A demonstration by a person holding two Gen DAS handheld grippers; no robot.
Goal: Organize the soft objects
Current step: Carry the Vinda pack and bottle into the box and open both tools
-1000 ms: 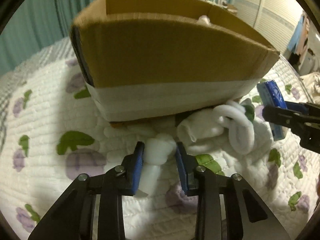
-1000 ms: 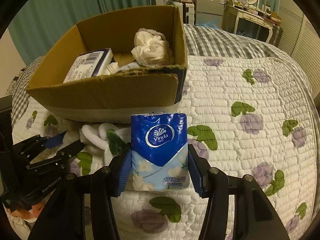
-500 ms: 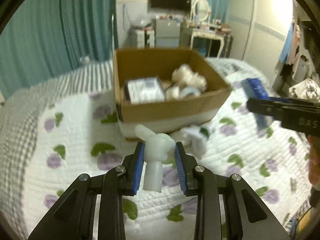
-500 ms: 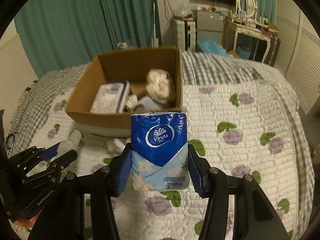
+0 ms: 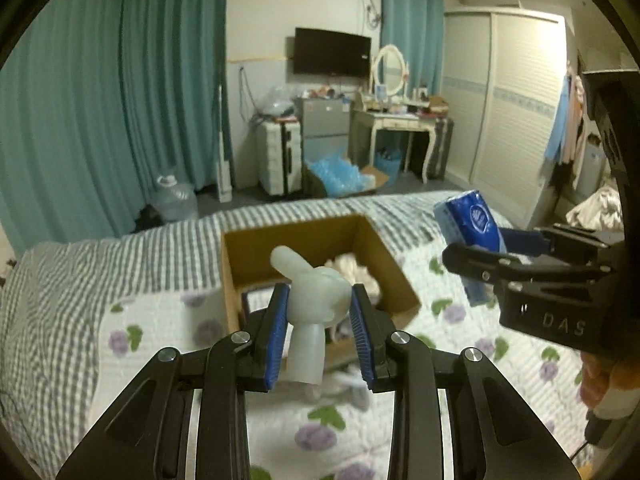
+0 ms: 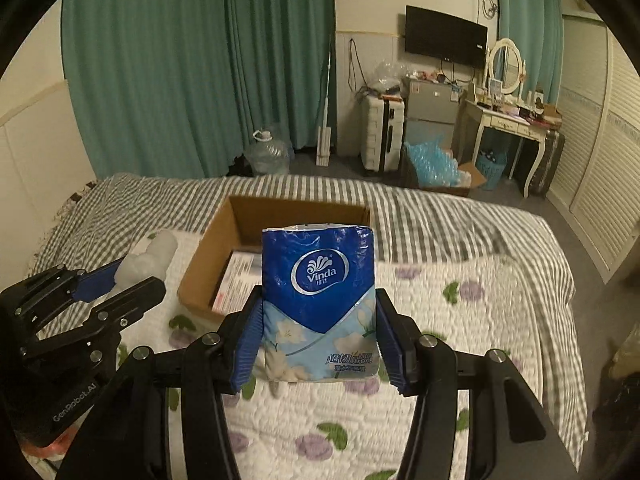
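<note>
Tongs both lifted clear of the bed: my left tongs [image 5: 319,330] clamp what looks like a white rubbery toy [image 5: 313,298], right tongs [image 6: 318,338] clamp the blue tissue pack [image 6: 320,300], above the open cardboard box [image 5: 390,266], ready to drop.

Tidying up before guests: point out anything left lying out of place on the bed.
One white soft item lies loose on the floral quilt in front of the cardboard box, below the left tool, not boxed. It is too blurred to identify.
</note>
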